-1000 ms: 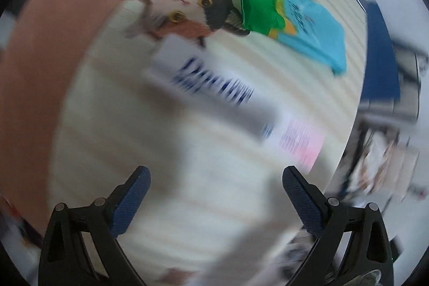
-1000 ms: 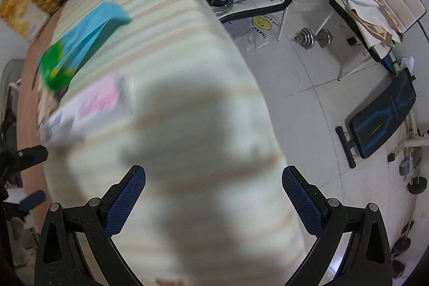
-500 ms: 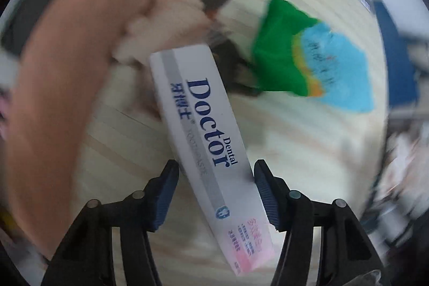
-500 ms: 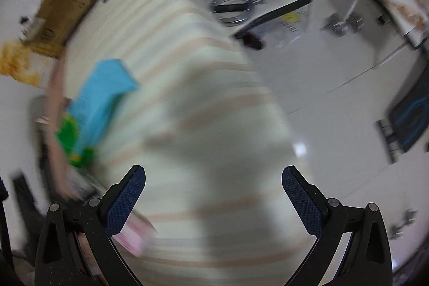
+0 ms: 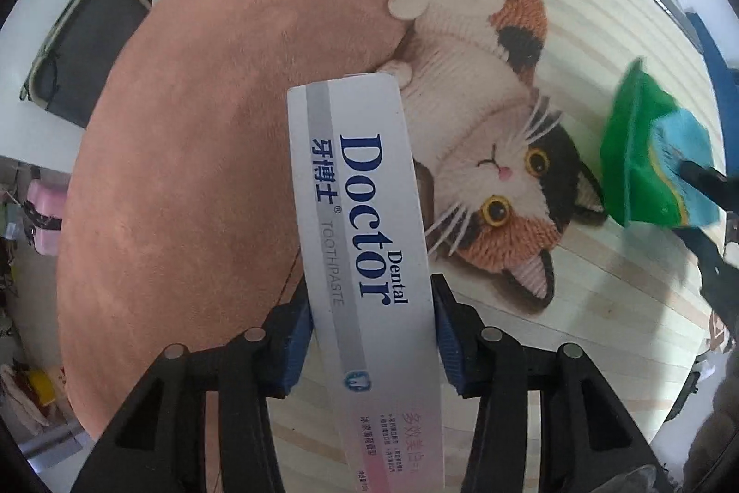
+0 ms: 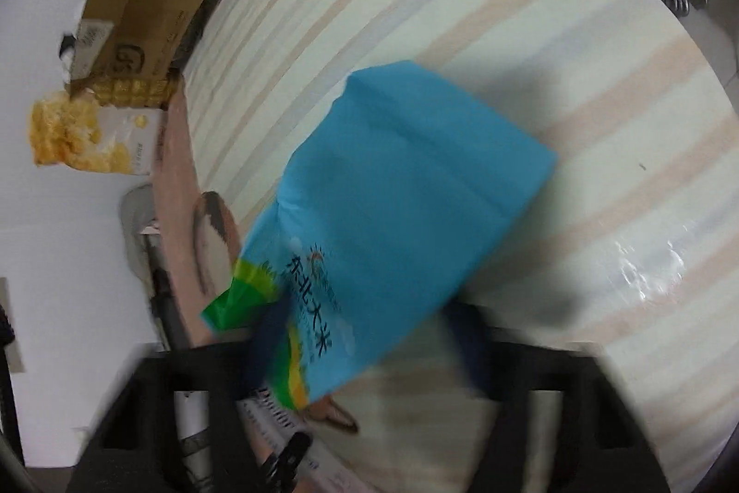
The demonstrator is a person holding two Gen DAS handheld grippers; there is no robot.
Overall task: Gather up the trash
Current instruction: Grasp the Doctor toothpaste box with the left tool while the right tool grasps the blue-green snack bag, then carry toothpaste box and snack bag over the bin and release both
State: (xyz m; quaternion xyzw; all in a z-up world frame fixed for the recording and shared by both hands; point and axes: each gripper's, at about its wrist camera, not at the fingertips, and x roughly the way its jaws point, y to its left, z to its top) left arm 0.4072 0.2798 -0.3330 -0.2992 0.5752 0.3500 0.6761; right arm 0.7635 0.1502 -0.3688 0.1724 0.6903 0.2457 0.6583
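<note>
L gripper [image 5: 372, 336] was clamped on a long white-and-grey "Dental Doctor" toothpaste box [image 5: 365, 257], blue pads tight on both long sides, box lifted above the salmon-pink rug w/ calico cat picture [image 5: 489, 151]. R gripper [image 6: 365, 347] was badly blurred; its fingers sat on either side of the crinkled blue-and-green plastic bag [image 6: 392, 206] over the cream striped cloth [image 6: 531, 31], but grip can't be told. Brown cardboard box [image 6: 143, 8] stood beyond the cloth's far edge.
</note>
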